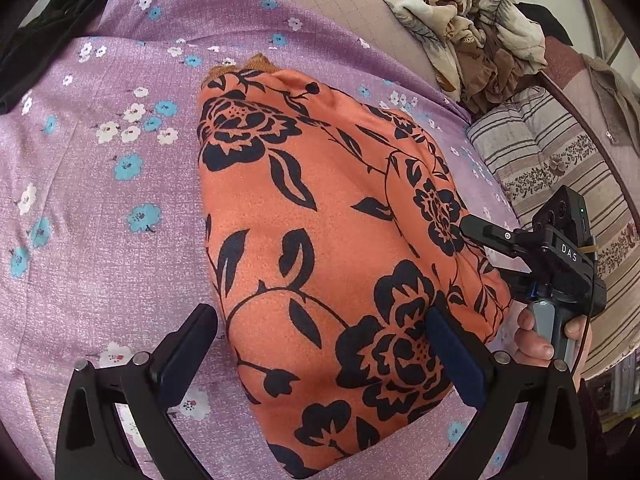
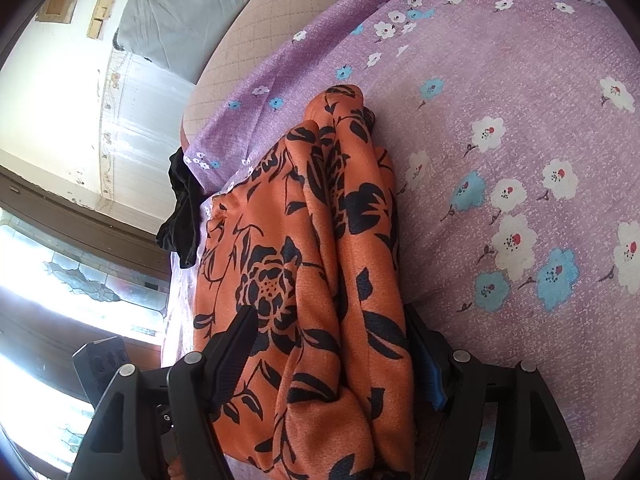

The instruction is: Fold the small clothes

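Bare purple floral bedsheet open around the folded orange floral garment, left tongs apart astride its near end, right tongs apart around its bunched edge, bed edge beyond.

From my remote seat, the only writing I could read was the white capital letters "DAS", printed on the black plastic body of the right gripper, seen from the left wrist camera at the right edge of the picture. The letters sat on the top face of the housing, just behind the finger linkage and above the grey handle held in the person's hand. A small green light glowed on the black box mounted above that lettering. In the right wrist camera's picture I found no readable text at all.
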The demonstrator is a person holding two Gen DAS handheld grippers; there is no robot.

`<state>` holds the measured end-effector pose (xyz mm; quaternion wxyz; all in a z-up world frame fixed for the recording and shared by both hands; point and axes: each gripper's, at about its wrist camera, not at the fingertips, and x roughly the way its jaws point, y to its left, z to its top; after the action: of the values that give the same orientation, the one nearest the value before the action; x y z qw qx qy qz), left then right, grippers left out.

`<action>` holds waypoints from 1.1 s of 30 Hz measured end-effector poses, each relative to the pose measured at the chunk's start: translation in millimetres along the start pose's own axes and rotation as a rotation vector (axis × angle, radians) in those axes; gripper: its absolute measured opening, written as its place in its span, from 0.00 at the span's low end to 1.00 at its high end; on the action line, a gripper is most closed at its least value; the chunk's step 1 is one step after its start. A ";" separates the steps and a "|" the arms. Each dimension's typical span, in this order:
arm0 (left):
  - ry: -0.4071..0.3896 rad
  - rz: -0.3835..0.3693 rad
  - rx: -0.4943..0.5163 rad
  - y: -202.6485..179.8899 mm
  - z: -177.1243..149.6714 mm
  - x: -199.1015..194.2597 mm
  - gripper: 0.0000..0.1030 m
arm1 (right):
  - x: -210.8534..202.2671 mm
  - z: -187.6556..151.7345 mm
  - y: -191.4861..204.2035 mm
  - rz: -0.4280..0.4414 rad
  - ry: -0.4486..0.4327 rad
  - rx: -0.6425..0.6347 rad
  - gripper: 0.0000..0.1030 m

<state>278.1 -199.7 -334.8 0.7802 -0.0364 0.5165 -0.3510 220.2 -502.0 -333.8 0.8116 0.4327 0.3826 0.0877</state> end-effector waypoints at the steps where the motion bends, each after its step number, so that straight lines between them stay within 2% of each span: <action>1: 0.009 -0.019 -0.024 2.9 -0.9 2.7 1.00 | 0.5 -0.4 1.8 0.004 -0.003 0.001 0.75; 3: 0.007 -0.051 -0.060 7.4 -1.6 5.0 1.00 | 3.4 -1.2 4.8 0.009 -0.008 0.002 0.77; 10: -0.022 -0.080 -0.077 5.8 -3.8 2.3 1.00 | 12.9 -4.5 16.6 -0.029 -0.034 -0.025 0.77; 13: -0.053 -0.079 -0.066 5.3 -6.0 -3.7 0.90 | 15.2 -7.1 24.6 -0.091 -0.037 -0.081 0.68; 15: -0.070 -0.063 -0.040 0.4 -6.1 -7.2 0.79 | 17.3 -8.9 31.4 -0.148 -0.036 -0.129 0.51; 18: -0.097 -0.040 0.009 -7.3 -5.0 -13.7 0.69 | 15.5 -10.5 43.3 -0.185 -0.057 -0.184 0.40; 24: -0.125 -0.026 0.029 -13.0 -2.9 -27.6 0.61 | 13.1 -16.9 66.6 -0.266 -0.108 -0.284 0.36; 28: -0.146 -0.023 0.022 -13.6 -1.6 -44.9 0.61 | 0.3 -23.8 85.2 -0.273 -0.170 -0.350 0.35; 33: -0.211 0.032 0.082 -26.3 -7.6 -83.0 0.61 | -12.7 -44.2 112.2 -0.264 -0.207 -0.400 0.34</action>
<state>240.1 -168.5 -262.5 0.8365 -0.0329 0.4172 -0.3538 201.8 -411.5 -255.3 0.9203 0.2165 0.3257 0.0102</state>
